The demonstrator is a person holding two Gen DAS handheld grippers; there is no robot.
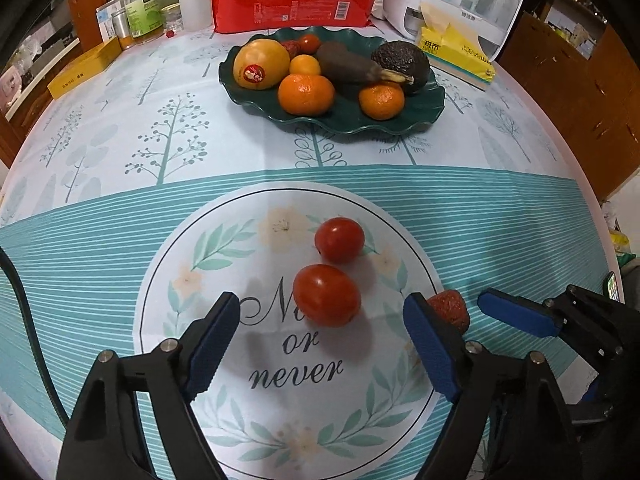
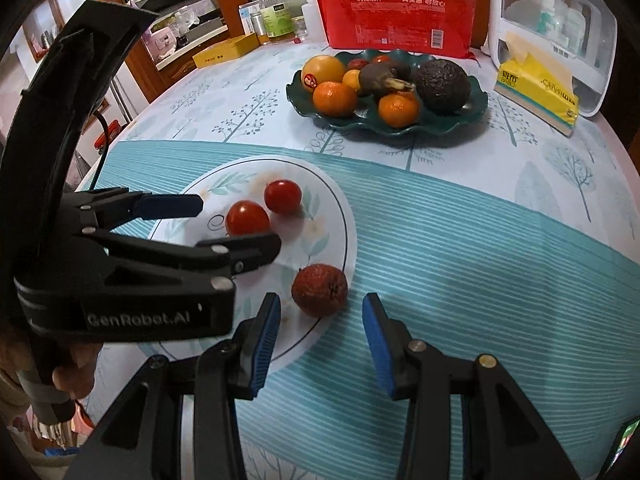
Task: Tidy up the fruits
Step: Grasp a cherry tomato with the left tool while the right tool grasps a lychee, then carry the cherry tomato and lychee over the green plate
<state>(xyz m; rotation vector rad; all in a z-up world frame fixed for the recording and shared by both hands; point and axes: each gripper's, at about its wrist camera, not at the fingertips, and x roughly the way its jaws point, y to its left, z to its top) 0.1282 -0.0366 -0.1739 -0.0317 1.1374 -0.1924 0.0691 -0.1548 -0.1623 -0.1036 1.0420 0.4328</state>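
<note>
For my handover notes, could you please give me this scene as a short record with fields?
surface: round table with tree-print cloth
loose fruit: two cherry tomatoes, one rough red fruit
green plate: oranges, avocado, dark banana, yellow fruit, small red fruits
left tool: open, around the nearer tomato, not pressing
right tool: open, just short of the rough red fruit
</note>
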